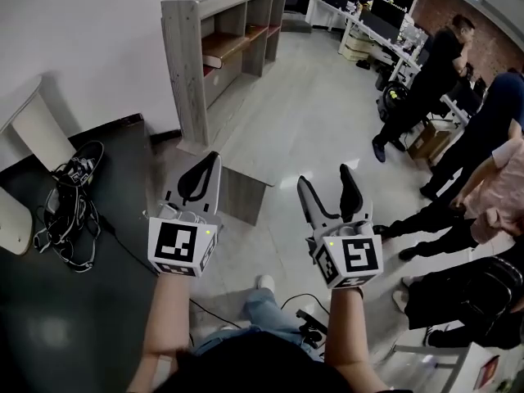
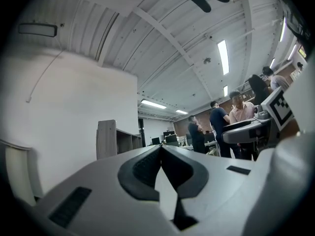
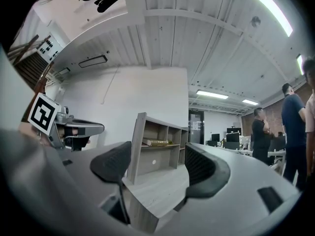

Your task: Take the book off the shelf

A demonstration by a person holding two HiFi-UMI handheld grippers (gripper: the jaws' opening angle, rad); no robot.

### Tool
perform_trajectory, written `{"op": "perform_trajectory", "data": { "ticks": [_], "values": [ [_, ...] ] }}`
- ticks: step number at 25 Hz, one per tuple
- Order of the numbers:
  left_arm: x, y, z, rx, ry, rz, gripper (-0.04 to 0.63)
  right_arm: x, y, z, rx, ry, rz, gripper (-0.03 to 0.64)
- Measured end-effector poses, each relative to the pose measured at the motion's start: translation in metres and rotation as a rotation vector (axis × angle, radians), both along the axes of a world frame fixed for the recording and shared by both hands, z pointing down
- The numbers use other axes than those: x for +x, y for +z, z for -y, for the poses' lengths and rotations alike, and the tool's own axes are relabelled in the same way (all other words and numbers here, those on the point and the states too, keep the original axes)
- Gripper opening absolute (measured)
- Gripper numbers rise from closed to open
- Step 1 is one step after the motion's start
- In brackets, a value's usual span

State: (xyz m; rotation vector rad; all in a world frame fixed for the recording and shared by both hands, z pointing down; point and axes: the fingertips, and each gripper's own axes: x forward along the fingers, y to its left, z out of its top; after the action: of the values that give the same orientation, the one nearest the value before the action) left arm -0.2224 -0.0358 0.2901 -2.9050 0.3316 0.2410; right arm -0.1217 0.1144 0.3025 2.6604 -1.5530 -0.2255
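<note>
A grey wooden shelf stands against the white wall, far ahead of both grippers. A brown book lies flat on its middle board. In the right gripper view the book shows in the shelf, between my jaws but far off. My right gripper is open with nothing between its pads. My left gripper is shut and empty, its black tips meeting. Both are held side by side, pointing toward the shelf.
A low grey wooden block sits on the floor just ahead, between the grippers. Tangled cables lie on the dark mat at left, beside white chair parts. Several people stand at right near desks with monitors.
</note>
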Motion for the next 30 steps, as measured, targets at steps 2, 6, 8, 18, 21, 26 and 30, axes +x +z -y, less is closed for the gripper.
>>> {"op": "perform_trajectory", "data": {
  "ticks": [2,6,8,18,21,26,30],
  "values": [
    [0.027,-0.002,0.014,-0.005,-0.020,-0.001,0.011,0.029,-0.001,0.016,-0.009,-0.016,-0.002,0.337],
    [0.081,-0.007,0.041,-0.010,-0.063,0.000,0.012,0.088,-0.005,0.045,-0.016,-0.057,-0.007,0.337],
    [0.108,-0.007,0.051,-0.013,-0.084,0.000,0.012,0.118,-0.005,0.056,-0.023,-0.076,-0.007,0.337],
    [0.189,0.006,0.079,-0.034,-0.142,0.025,0.012,0.205,0.002,0.106,-0.045,-0.162,-0.022,0.337],
    [0.204,0.005,0.090,-0.031,-0.141,0.022,0.012,0.220,0.001,0.120,-0.040,-0.172,-0.033,0.337],
    [0.225,0.008,0.121,-0.040,-0.157,0.021,0.011,0.237,-0.001,0.151,-0.045,-0.197,-0.071,0.337],
    [0.248,0.013,0.153,-0.045,-0.159,0.021,0.011,0.259,0.005,0.185,-0.068,-0.197,-0.073,0.337]
  ]
}}
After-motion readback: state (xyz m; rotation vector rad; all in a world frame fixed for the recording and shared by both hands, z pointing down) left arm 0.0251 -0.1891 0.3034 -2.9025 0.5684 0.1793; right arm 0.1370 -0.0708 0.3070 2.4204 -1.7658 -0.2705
